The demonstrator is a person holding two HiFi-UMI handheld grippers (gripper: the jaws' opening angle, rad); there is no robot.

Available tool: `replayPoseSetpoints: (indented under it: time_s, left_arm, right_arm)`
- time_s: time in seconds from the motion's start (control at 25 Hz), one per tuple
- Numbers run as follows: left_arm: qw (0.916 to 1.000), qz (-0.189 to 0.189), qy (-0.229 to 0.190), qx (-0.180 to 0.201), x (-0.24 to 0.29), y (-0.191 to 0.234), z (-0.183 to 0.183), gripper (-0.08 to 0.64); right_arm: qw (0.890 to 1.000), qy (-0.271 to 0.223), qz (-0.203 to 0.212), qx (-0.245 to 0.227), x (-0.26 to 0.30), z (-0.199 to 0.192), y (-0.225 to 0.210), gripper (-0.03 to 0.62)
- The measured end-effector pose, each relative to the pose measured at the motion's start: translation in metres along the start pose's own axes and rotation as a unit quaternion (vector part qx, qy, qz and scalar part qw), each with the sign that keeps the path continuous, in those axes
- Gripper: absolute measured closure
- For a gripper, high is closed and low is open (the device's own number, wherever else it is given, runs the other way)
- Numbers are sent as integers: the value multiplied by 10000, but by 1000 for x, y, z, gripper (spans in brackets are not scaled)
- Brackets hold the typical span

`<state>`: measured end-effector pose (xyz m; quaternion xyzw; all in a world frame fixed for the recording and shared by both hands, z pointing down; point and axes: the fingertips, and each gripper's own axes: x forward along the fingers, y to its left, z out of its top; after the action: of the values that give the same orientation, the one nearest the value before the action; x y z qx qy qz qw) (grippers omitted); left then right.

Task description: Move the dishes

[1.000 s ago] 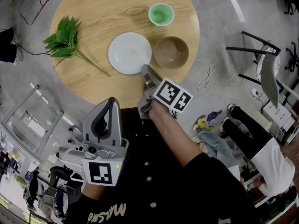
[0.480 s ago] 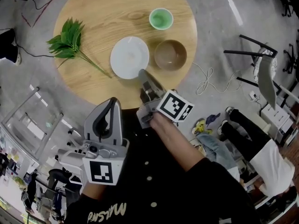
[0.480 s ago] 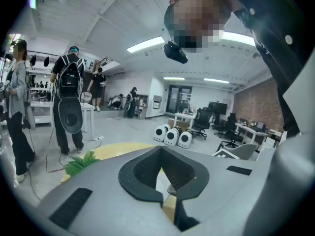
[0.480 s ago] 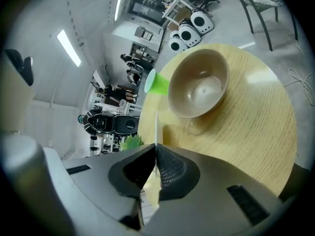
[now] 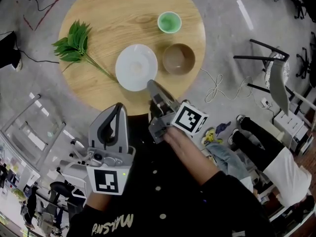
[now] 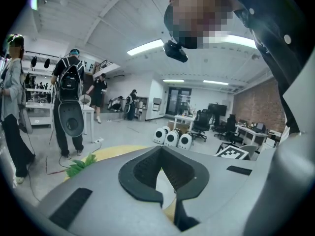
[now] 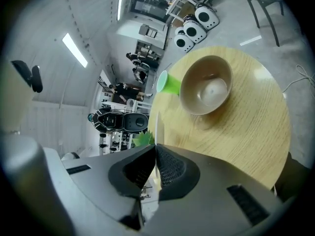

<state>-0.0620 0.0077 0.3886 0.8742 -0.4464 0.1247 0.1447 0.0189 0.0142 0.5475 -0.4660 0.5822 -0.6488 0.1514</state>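
A leafy sprig (image 5: pixel 74 43) lies at nine o'clock on the round tabletop (image 5: pixel 123 9). The left tool (image 5: pixel 117 107) hangs off its near edge, tips together and empty. The white plate (image 5: pixel 136 67) is at six o'clock, its five-o'clock rim pinched in the right tool (image 5: pixel 150 83). The brown bowl (image 5: pixel 178 59) is at four and the green cup (image 5: pixel 169 21) at two.

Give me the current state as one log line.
right gripper: shut on white plate rim | left gripper: shut, empty, short of table | brown bowl, green cup: untouched on round table
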Motion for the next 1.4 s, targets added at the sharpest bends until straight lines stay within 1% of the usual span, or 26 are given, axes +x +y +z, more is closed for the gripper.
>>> replayPoseSetpoints:
  time_s: [0.12, 0.28, 0.6, 0.76, 0.96, 1.12, 1.28, 1.4]
  left_arm:
    - [10000, -49, -74, 39, -1, -3, 6, 551]
    - [9998, -104, -144, 71, 2, -7, 10, 551]
    - [9997, -234, -60, 83, 3, -27, 2, 551]
    - [9998, -201, 10, 59, 5, -29, -5, 551]
    - [9998, -158, 94, 22, 7, -28, -15, 551]
    - [9998, -133, 153, 13, 10, -27, -22, 551]
    - [9998, -122, 181, -25, 13, -27, -26, 551]
    - [9997, -133, 213, -23, 14, -28, -29, 551]
  right_arm:
    - [9997, 175, 134, 81, -14, -9, -2, 578]
    - [9988, 404, 195, 173, -32, -17, -15, 578]
    - [9946, 591, 514, 678, -44, -25, -42, 578]
    - [9938, 590, 563, 756, -39, -28, -53, 578]
    - [9941, 585, 396, 825, -31, -33, -73, 578]
    - [9940, 585, 335, 865, -25, -36, -80, 578]
    - [9941, 548, 156, 927, -23, -38, -86, 577]
    - [9939, 570, -51, 942, -25, -41, -93, 575]
